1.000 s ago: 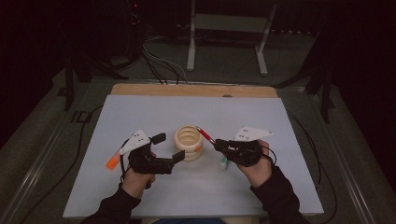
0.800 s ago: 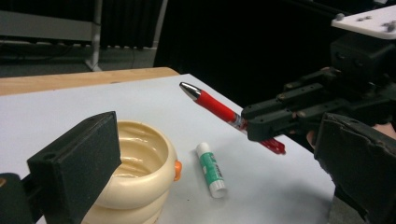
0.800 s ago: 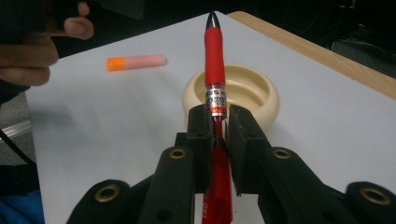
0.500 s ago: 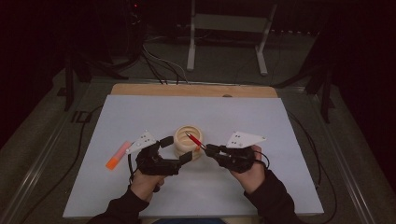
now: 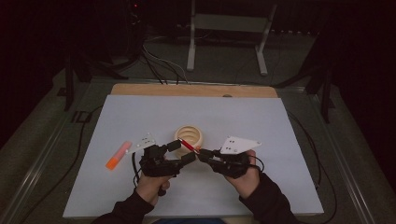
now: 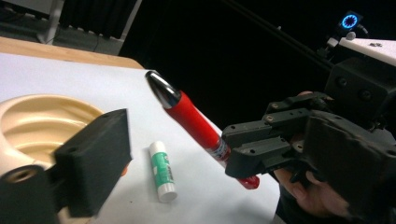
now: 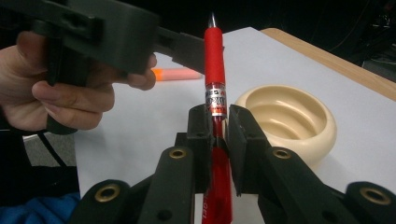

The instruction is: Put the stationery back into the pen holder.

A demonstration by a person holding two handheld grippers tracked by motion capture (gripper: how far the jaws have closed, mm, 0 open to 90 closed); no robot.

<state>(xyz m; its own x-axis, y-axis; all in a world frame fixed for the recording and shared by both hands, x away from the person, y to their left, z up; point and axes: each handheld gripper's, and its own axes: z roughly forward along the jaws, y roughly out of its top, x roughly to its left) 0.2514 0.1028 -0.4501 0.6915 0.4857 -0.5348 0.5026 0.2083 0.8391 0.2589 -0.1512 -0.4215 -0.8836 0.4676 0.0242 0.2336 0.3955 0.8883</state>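
Near the middle of the white table (image 5: 280, 140) we hold a red pen (image 7: 215, 70) in our right gripper (image 5: 205, 155). Its jaws are pressed tight on the lower part of the pen, and the pen points up and away, with its tip over the edge of the cream bowl (image 5: 190, 135). Our left gripper (image 5: 184, 151) is just beside the pen, with jaws apart; they have just been closing a little, and the upper red part of the pen stands between them, but we cannot tell if they touch it. On the table lie a glue stick (image 6: 162, 171) and an orange marker (image 5: 118, 155), well apart.
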